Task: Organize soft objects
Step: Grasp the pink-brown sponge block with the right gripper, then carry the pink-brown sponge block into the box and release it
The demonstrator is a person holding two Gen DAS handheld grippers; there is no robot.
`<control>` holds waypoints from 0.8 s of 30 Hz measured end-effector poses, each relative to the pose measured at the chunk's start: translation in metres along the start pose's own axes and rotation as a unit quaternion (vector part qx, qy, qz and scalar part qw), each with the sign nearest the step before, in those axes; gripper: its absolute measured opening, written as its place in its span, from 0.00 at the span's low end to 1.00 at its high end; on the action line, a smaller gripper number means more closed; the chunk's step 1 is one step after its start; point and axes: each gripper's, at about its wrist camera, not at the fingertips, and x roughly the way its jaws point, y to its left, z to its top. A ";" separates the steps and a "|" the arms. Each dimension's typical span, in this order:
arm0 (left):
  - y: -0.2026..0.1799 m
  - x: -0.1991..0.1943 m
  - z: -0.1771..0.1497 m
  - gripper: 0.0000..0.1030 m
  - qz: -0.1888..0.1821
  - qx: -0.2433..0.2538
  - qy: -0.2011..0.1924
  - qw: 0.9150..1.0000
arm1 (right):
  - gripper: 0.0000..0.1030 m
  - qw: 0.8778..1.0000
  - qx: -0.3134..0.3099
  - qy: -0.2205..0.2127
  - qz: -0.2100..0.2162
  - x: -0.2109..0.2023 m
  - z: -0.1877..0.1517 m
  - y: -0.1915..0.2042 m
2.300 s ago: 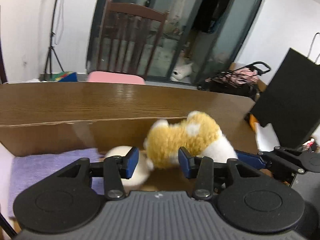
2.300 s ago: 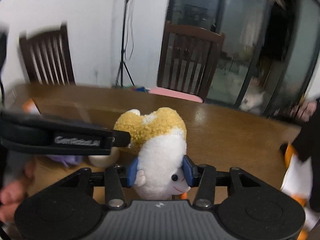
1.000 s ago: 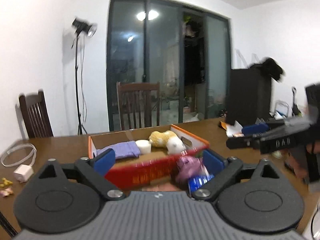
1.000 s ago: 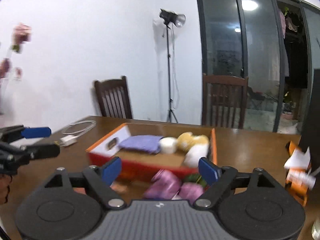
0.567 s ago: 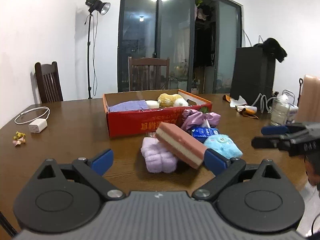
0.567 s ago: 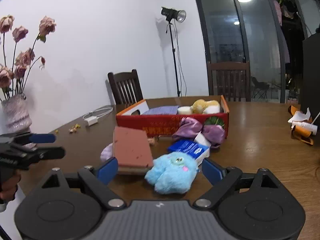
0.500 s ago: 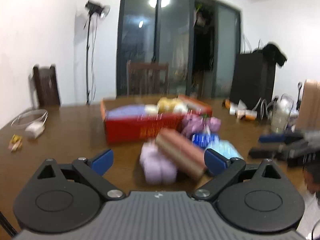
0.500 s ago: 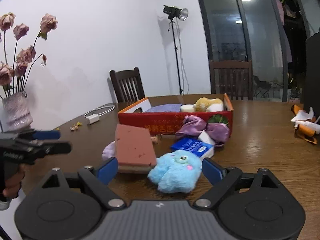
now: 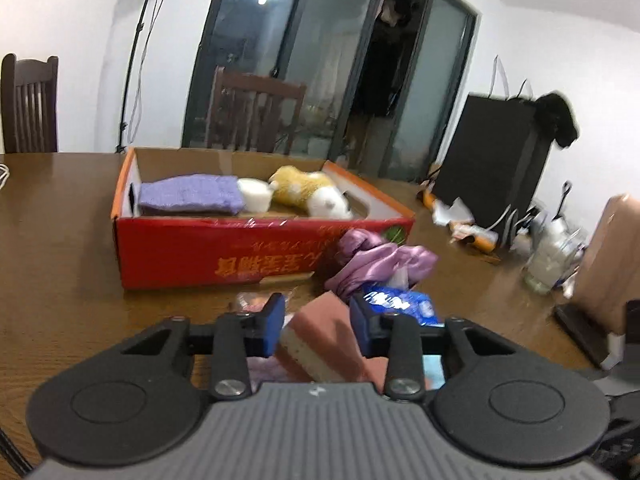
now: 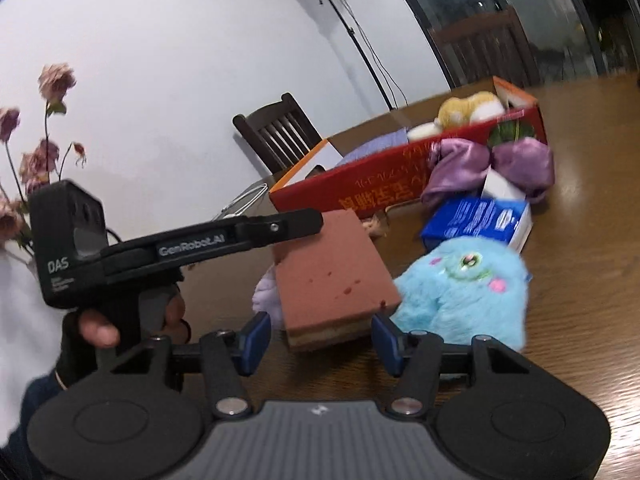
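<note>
Left gripper (image 9: 316, 326): fingers drawn in on both sides of the pink sponge (image 9: 320, 338), clamped on its far end by the look of it.
Right gripper (image 10: 316, 338): jaws apart, nothing held, the sponge's near end just ahead between them.
Sponge: lies tilted on the table (image 10: 580, 280), propped on a pale purple fluffy toy (image 10: 266, 294), touching the blue plush (image 10: 464, 284).
Handling: light and squashy, I'd say; it will give under the pads, so pinch across the short sides, mid-thickness, and not too hard.
Box (image 9: 224, 252): red cardboard, open top, just beyond the pile; purple cloth (image 9: 190, 196), white roll (image 9: 254, 194) and yellow-white plush (image 9: 308, 194) already in it.
Free room: bare box floor shows in front of those three, near the front wall.
Edges: the front wall stands higher than the sponge, so it needs lifting clear first.
Clutter: purple satin fabric (image 10: 492, 164) and a blue tissue pack (image 10: 480, 218) crowd the box's right corner; the left side of the table looks more open.
</note>
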 end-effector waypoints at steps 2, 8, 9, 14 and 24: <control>-0.003 -0.010 0.002 0.33 -0.002 -0.004 -0.010 1.000 | 0.55 1.000 0.013 -0.010 0.006 0.001 0.001 -0.004; -0.022 -0.069 -0.006 0.32 -0.016 -0.055 -0.025 0.998 | 0.55 0.999 -0.026 -0.024 0.026 -0.029 0.015 0.009; -0.028 -0.078 -0.015 0.33 -0.019 -0.063 -0.023 0.998 | 0.55 0.999 -0.044 -0.008 0.022 -0.033 0.016 0.013; -0.038 -0.099 -0.061 0.36 -0.019 -0.097 0.011 0.995 | 0.55 0.995 -0.066 0.056 0.041 -0.049 -0.004 0.010; -0.024 -0.100 -0.072 0.49 -0.027 -0.128 0.028 0.991 | 0.64 0.998 -0.048 0.043 0.019 -0.066 -0.015 0.003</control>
